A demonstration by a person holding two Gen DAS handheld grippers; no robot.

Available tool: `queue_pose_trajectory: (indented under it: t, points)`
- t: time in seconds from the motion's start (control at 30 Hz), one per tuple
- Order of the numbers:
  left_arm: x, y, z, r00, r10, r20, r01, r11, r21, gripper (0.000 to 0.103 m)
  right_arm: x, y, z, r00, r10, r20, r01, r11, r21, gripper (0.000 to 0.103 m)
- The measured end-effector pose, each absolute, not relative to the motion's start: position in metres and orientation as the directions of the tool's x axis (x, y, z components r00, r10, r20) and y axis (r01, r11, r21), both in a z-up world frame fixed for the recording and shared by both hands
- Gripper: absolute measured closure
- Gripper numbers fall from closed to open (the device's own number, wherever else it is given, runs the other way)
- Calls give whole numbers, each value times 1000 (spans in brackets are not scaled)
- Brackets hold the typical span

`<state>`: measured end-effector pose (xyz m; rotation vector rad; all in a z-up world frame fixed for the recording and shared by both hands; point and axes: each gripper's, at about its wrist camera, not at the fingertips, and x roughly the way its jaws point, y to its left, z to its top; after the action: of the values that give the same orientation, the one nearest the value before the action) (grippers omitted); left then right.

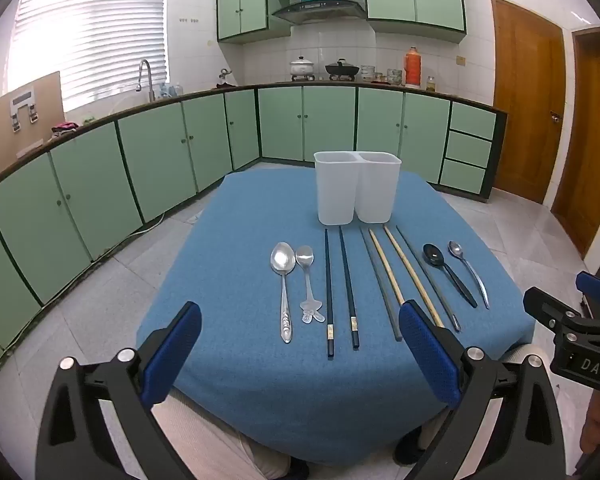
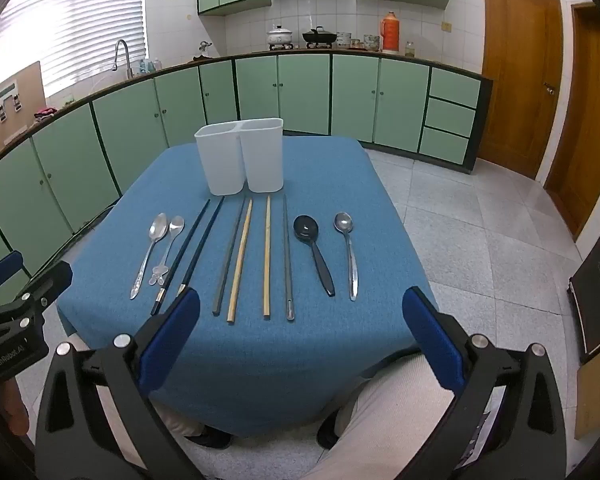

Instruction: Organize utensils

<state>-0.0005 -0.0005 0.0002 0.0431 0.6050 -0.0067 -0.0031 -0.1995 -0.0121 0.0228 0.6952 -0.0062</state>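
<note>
Steel glints at the left end of the row on the blue tablecloth [image 1: 228,280]: a large spoon [image 1: 283,288] and a small spoon [image 1: 309,284], then dark chopsticks [image 1: 340,292], grey chopsticks [image 2: 228,256], bamboo chopsticks [image 2: 254,258], a black spoon [image 2: 314,254] and a slim steel spoon [image 2: 349,254]. Every piece lies with its long axis running away from the person toward the white two-compartment holder [image 1: 357,188] at the far side. The left gripper [image 1: 300,356] hovers spread wide and empty off the near edge, nearest the two left spoons; the right gripper [image 2: 300,344], likewise spread and empty, faces the bamboo pair and right-hand spoons. I judge nothing sorted yet; each handle end points back at the tongs.
</note>
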Motion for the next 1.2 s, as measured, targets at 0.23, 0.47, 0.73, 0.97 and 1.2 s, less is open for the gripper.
queue_pose_trajectory:
  t: [0.23, 0.47, 0.73, 0.97, 1.2]
  points:
    - [-1, -1, 1, 820, 8, -572, 15, 999, 34, 6, -3, -199, -12, 767, 1, -642, 12, 1000, 16, 5]
    - [0, 0, 0, 820, 4, -573, 17, 999, 31, 6, -3, -200, -11, 765, 1, -644, 14, 1000, 19, 5]
    - [0, 0, 0, 820, 3, -572, 18, 999, 31, 6, -3, -200, -10, 765, 2, -644, 14, 1000, 19, 5]
    - [0, 0, 0, 818, 2, -575, 18, 999, 29, 6, -3, -199, -11, 765, 1, -644, 14, 1000, 18, 5]
    - [-1, 0, 0, 819, 3, -574, 17, 999, 29, 6, -3, -200, -11, 764, 2, -645, 14, 1000, 20, 5]
